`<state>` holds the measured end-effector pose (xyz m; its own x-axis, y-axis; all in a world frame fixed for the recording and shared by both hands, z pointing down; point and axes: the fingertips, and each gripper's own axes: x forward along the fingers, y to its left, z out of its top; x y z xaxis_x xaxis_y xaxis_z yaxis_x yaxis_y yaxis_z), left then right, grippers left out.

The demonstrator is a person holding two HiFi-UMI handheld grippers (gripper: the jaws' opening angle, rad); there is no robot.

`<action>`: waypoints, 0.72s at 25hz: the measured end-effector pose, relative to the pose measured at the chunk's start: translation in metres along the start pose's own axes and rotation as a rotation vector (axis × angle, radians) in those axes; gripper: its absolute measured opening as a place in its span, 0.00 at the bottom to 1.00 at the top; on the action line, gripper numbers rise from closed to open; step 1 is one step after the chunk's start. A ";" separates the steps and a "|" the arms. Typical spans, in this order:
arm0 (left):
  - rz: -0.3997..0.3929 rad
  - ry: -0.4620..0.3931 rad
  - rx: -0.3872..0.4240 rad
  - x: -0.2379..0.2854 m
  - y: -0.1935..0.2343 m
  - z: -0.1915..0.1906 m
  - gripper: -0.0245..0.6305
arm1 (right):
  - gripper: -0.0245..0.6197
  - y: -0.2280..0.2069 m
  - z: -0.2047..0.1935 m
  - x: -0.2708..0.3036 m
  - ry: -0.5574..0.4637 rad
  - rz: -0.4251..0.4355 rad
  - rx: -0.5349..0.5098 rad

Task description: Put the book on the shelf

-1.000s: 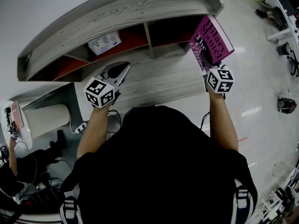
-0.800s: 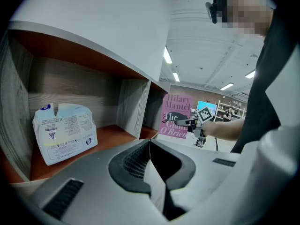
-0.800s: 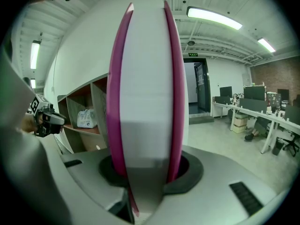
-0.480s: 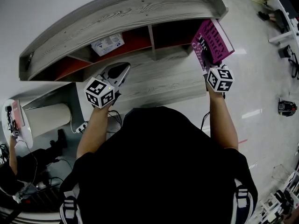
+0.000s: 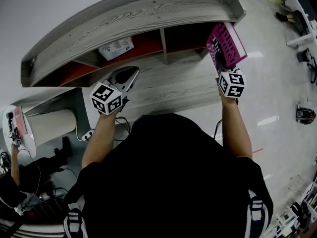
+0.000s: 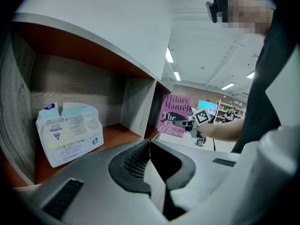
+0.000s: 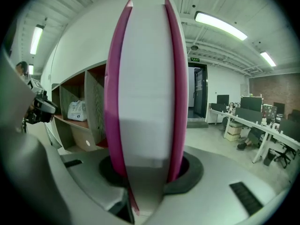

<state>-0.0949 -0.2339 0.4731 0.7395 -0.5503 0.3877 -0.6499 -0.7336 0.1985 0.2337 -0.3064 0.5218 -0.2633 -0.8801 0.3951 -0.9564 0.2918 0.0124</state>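
At the lower left of the head view you are holding the left gripper (image 5: 130,74) over the lower board of the shelf (image 5: 124,14). Its jaws are together on nothing and pointing toward the middle compartment with the white packet (image 5: 115,48). It is sitting well apart from the book (image 5: 227,44). Toward the upper right, the right gripper (image 5: 221,72) is clamping the book's near end, jaws pressing on both pink covers. The book is standing on edge, its long axis running away from the jaws toward the right compartment (image 5: 185,33), its far end reaching that opening's right side.
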 end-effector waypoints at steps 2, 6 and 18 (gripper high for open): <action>0.000 0.000 -0.002 0.000 0.001 0.000 0.07 | 0.26 -0.001 -0.001 0.002 -0.003 -0.010 -0.005; -0.002 -0.002 -0.010 0.000 0.004 -0.002 0.07 | 0.26 -0.003 0.000 0.007 -0.009 -0.025 -0.007; -0.007 -0.005 -0.036 0.002 0.007 -0.003 0.07 | 0.26 -0.008 0.003 0.023 -0.026 -0.051 -0.006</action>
<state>-0.0989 -0.2391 0.4779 0.7450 -0.5470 0.3818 -0.6504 -0.7228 0.2334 0.2352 -0.3306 0.5278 -0.2176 -0.9031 0.3703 -0.9679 0.2486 0.0373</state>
